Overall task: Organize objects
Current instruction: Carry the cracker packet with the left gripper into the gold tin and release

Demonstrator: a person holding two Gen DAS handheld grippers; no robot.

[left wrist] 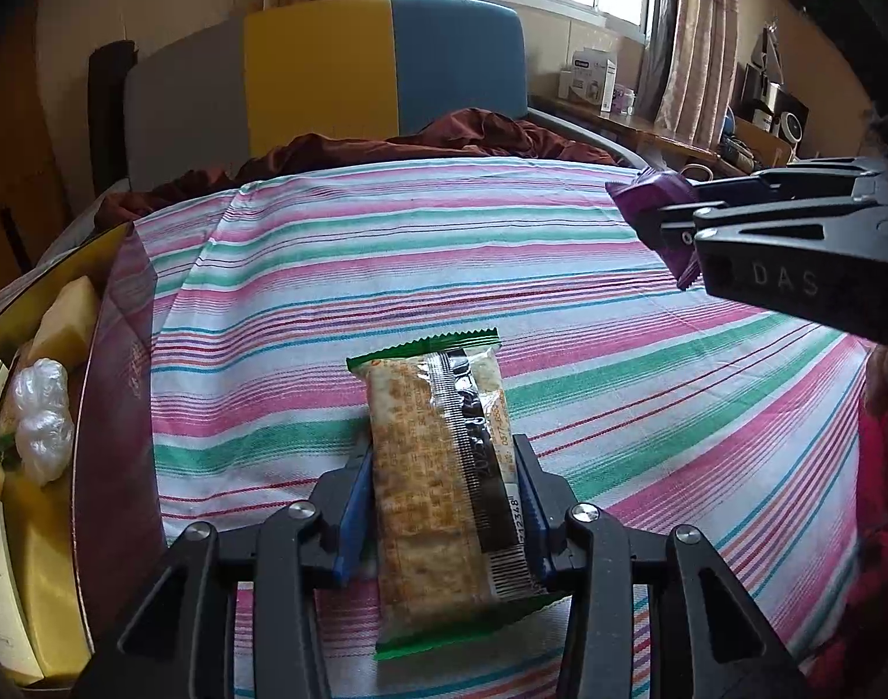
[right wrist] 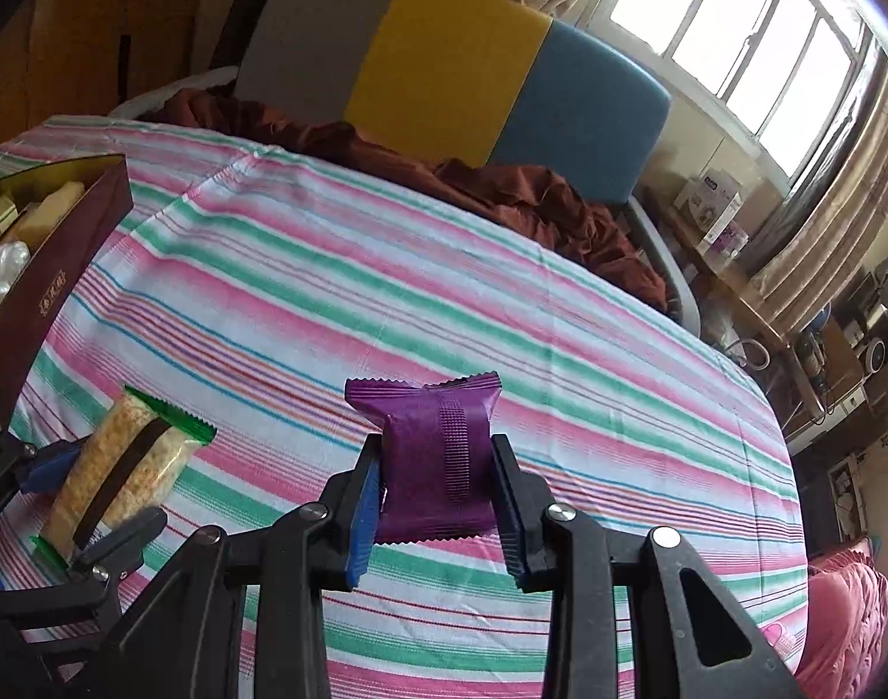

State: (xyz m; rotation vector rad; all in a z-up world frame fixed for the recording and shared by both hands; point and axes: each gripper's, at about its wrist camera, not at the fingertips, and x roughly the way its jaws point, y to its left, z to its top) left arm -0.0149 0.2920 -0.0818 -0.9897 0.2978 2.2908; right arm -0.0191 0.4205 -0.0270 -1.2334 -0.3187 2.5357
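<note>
Currently my left claw (left wrist: 444, 501) grips the green-edged cracker packet (left wrist: 438, 483), my right claw (right wrist: 438, 501) the purple snack packet (right wrist: 438, 460), both right of the maroon box (right wrist: 42, 297), above the striped bedsheet (right wrist: 385, 268).

Striped sheet (right wrist: 385, 268) over bed, maroon box (right wrist: 42, 291) at left edge, rumpled brown blanket (right wrist: 502, 186) by headboard

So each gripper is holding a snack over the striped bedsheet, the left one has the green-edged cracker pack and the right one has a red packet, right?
Not quite: the packet in the right gripper is purple, not red, as the right wrist view shows. The rest holds: the left gripper has the green-edged cracker pack, over the striped bedsheet.
</note>
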